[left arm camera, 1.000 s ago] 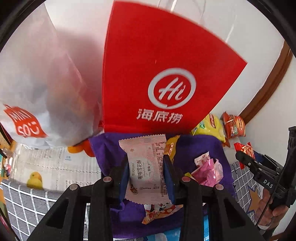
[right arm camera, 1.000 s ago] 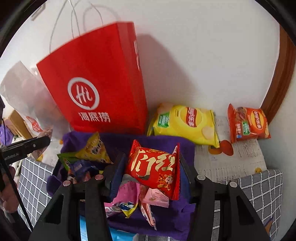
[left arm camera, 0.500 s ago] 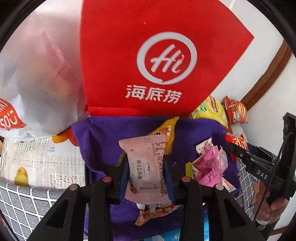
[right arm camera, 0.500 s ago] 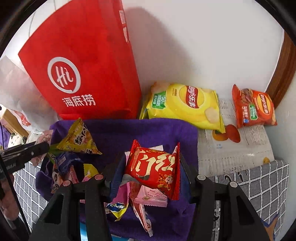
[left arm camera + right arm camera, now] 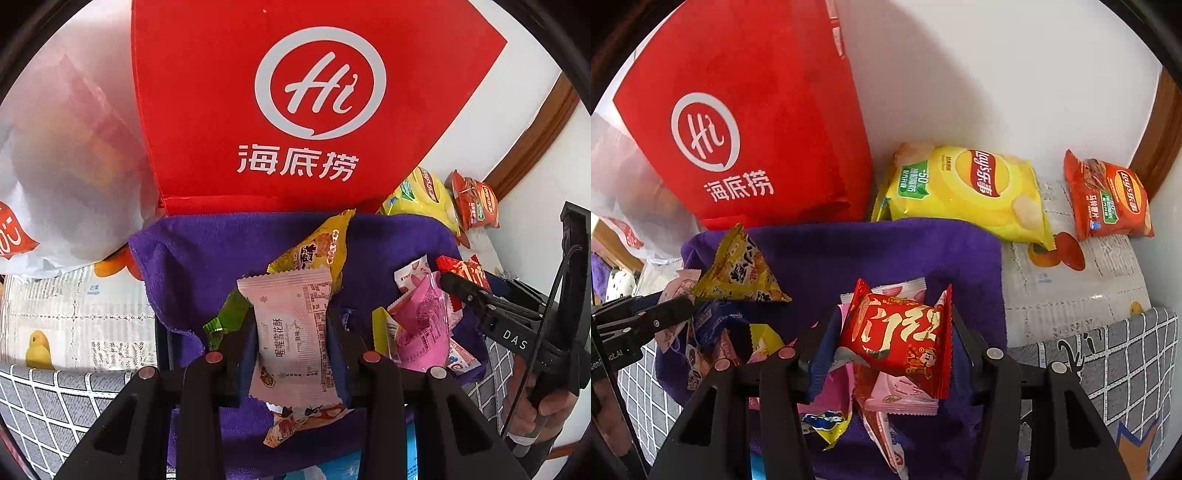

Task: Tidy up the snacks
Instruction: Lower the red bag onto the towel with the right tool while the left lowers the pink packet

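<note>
Both grippers have dropped toward the purple cloth. Left gripper clamps the pink packet; right gripper pinches the red packet, probably slackening. Placement step: next, let go onto the pile.

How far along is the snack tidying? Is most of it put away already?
Part way, it seems. Several small packets already lie in the purple cloth-lined box. In hand: the left gripper holds a pale pink wrapped pastry, and the right gripper holds a red foil packet, both above that box. Left outside: a big yellow crisp bag and a smaller orange-red crisp bag by the wall.
</note>
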